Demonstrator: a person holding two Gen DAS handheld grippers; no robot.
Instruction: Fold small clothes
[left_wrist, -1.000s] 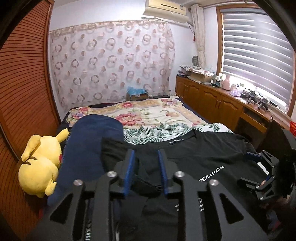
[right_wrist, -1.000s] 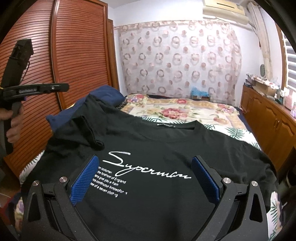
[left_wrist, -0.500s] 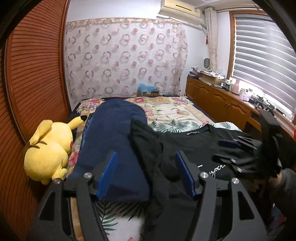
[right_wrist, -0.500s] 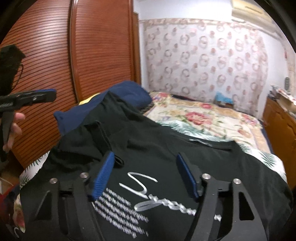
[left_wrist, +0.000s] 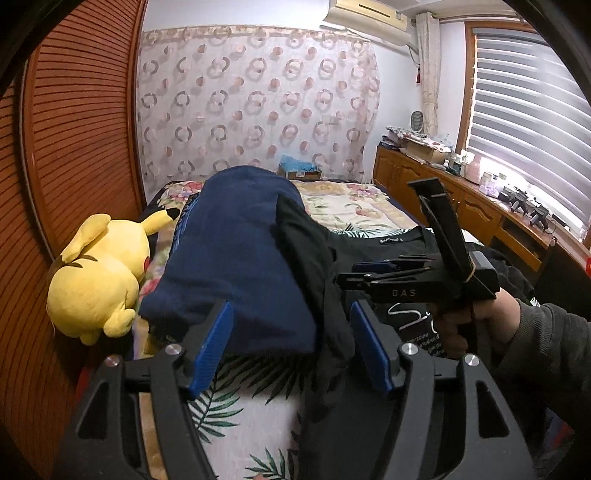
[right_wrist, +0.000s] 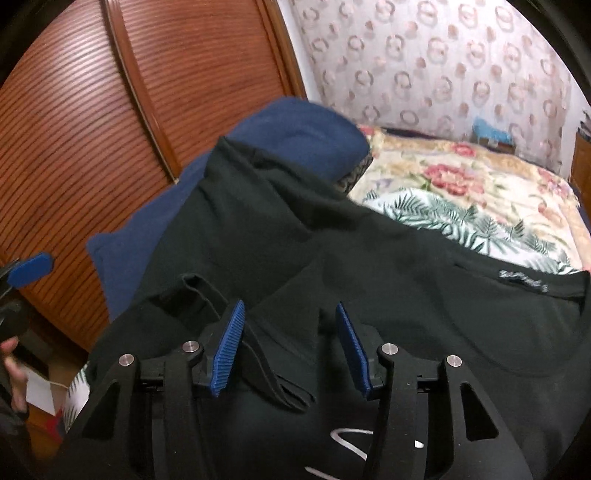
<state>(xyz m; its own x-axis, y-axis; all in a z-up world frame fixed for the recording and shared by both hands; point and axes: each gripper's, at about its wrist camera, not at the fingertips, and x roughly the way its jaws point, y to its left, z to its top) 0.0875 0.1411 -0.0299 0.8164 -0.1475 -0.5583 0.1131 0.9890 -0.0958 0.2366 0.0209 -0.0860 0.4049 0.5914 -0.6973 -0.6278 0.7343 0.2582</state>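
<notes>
Right gripper (right_wrist: 288, 347) half-open astride the black tee (right_wrist: 406, 280) sleeve fold, frame centre; left gripper (left_wrist: 290, 347) wide, empty. Should pinch hem squarely w/ both layers.

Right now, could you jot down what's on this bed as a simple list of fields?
garment: black T-shirt, spread on the bed, white script on front
under its sleeve: navy pillow
toy: yellow plush, beside the pillow
left gripper: open, at the shirt's edge
right gripper: open, over a folded sleeve
bedding: floral quilt
</notes>
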